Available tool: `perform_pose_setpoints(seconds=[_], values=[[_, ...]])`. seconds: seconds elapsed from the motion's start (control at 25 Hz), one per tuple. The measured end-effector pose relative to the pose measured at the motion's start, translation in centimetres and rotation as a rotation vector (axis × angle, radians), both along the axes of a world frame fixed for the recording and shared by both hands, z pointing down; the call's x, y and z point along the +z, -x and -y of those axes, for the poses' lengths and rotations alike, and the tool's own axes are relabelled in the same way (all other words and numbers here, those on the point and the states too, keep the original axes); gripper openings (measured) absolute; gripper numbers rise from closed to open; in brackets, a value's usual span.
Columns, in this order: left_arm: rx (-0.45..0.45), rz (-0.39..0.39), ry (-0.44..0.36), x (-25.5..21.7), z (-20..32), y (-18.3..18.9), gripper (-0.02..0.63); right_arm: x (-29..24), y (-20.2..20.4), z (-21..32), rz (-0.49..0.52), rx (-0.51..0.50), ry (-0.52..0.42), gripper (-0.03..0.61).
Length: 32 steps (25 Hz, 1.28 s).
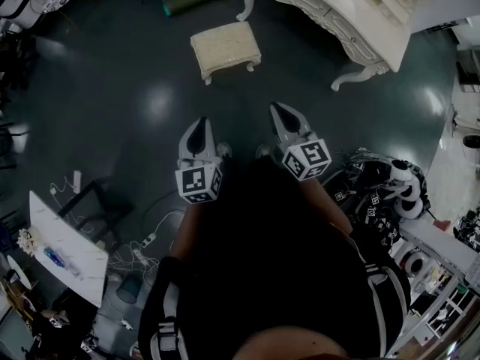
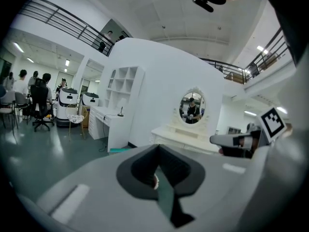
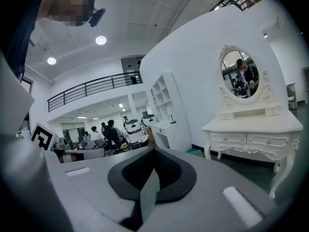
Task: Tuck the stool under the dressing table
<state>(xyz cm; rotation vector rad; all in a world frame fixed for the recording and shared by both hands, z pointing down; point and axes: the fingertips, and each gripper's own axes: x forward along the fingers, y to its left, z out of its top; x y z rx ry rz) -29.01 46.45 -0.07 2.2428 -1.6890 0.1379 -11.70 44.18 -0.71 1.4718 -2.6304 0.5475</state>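
Jaws clenched empty, L gripper (image 1: pixel 199 131) & R gripper (image 1: pixel 288 116); stool (image 1: pixel 225 49) only in head view, mirror (image 3: pixel 240 74) only in gripper views.

Stool (image 1: pixel 225 49): small, cream, rectangular padded top, short curved legs; upright on the dark floor (image 1: pixel 135 103), upper centre of head view, apart from the table.

Dressing table (image 1: pixel 337 13): white, carved, curved legs, oval mirror (image 3: pixel 240 74); upper right, stool outside it.
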Motion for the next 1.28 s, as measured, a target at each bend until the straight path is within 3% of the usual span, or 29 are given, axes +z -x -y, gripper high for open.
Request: perform_pose_setpoints(seconds=[0.48,0.76,1.28], values=[[0.019,-0.026,0.022,0.9,3.7,2.2,0.009,1.3,0.9,3.1,-0.009,0.048,0.023,-0.002],[-0.003,-0.008,0.015,1.4,9.3,-0.5,0.009,2.2,-1.7,9.3,-0.002,0.032,0.024,-0.002],[-0.099,0.0,0.057,2.5,18.1,-5.6,0.009,3.1,-5.6,20.1,0.011,-0.102,0.036,-0.002]])
